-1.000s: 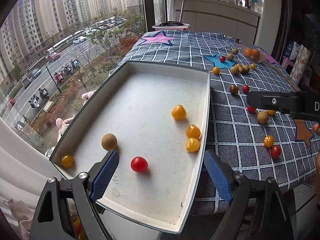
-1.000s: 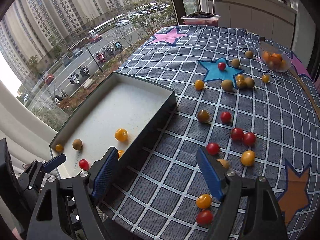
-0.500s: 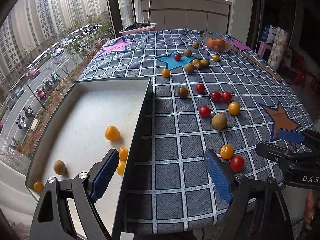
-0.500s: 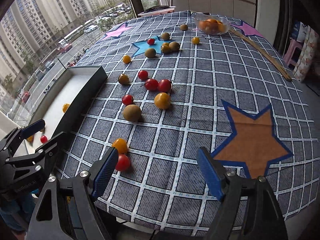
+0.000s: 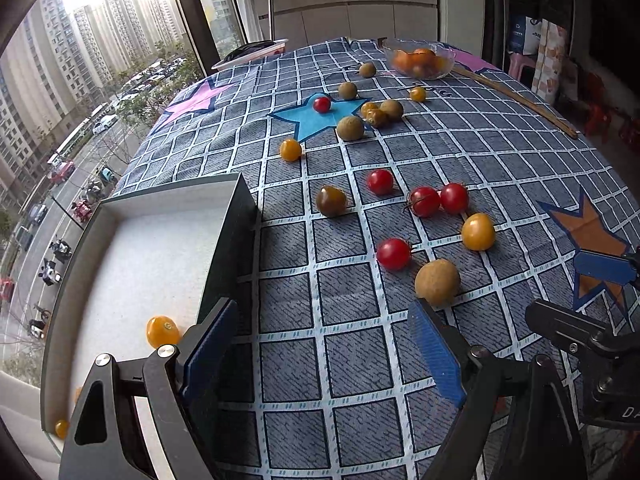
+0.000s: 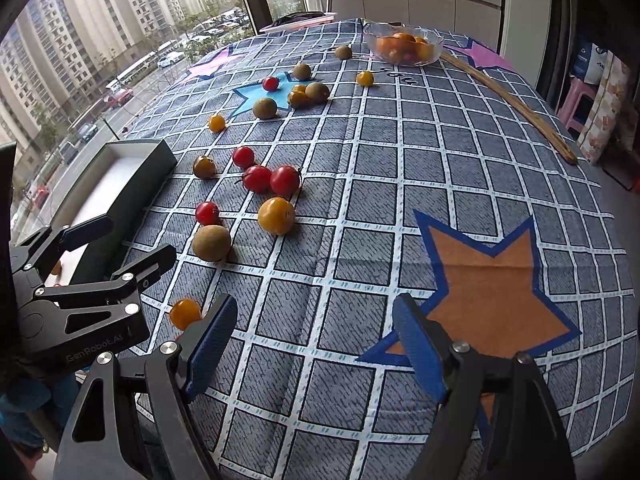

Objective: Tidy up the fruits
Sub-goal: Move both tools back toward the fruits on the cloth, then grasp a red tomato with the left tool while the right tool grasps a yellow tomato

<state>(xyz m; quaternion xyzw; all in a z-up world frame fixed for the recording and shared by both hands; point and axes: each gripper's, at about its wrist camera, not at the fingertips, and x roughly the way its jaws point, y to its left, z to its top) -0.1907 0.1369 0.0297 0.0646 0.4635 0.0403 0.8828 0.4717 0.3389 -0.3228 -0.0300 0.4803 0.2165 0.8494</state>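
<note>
Small fruits lie scattered on the checked tablecloth: red tomatoes (image 5: 394, 254), yellow tomatoes (image 5: 478, 232) and brown longans (image 5: 437, 282). A white tray (image 5: 132, 264) at the left holds a yellow tomato (image 5: 162, 331). My left gripper (image 5: 324, 348) is open and empty above the cloth beside the tray's right wall, short of the brown longan. My right gripper (image 6: 312, 344) is open and empty above the cloth near the orange star (image 6: 492, 292). A yellow tomato (image 6: 185, 313) lies by its left finger. The left gripper (image 6: 116, 248) shows at the left in the right wrist view.
A glass bowl (image 5: 418, 62) of orange fruit stands at the far end of the table. A long wooden stick (image 5: 520, 100) lies along the right side. A pink-rimmed tray (image 5: 250, 54) sits at the far edge by the window. The table's near edge is just below both grippers.
Both grippers have swung to the right, away from the tray and over the cloth. The loose fruits are now closer to the left gripper. Both stayed open.
</note>
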